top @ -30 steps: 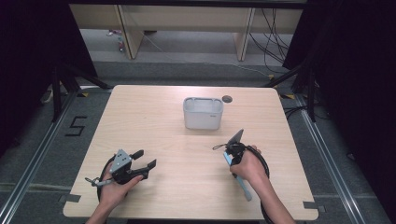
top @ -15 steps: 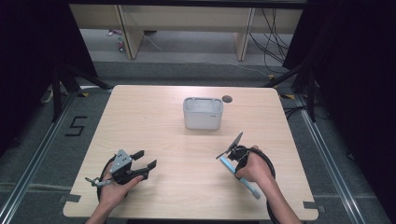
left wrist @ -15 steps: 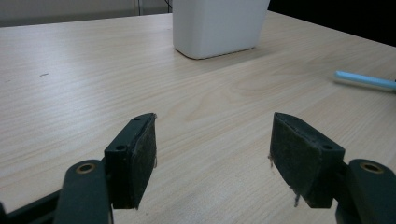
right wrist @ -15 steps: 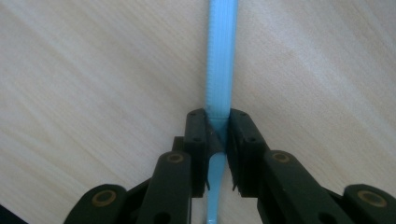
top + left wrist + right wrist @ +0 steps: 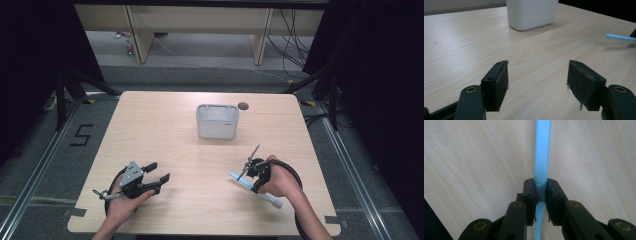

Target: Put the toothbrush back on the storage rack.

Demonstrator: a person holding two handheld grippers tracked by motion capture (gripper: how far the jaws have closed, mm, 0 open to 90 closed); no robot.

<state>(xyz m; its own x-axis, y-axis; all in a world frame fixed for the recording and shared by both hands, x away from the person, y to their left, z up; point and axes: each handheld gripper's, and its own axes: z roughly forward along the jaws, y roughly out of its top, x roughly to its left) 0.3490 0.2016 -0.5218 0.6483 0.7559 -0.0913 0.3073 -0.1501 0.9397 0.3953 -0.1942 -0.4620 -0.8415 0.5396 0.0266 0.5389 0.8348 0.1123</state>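
Right gripper (image 5: 540, 192) is pinching the light-blue plastic stick (image 5: 542, 152); in my right gripper view both pads press flat on its sides, and the ribbed shaft runs straight up the middle of the frame over bare wood. From the high view I see that gripper (image 5: 248, 172) at lower right of the frame, with the stick (image 5: 272, 201) lying slantwise across the table (image 5: 165, 130), one end poking out toward frame centre and the other passing under the hand toward the lower right corner. I cannot tell whether the stick rests on the wood or sits just above it.

Left gripper (image 5: 157, 172) sits at lower left of the high view, jaws spread with nothing between them. In my left gripper view (image 5: 537, 82) the pads stand well apart over bare table; the stick's tip (image 5: 617, 37) shows at the right edge.

White bin (image 5: 217, 120) stands upper centre of the high view, well apart from both grippers. Small dark round spot (image 5: 243, 105) just beside its upper right corner.
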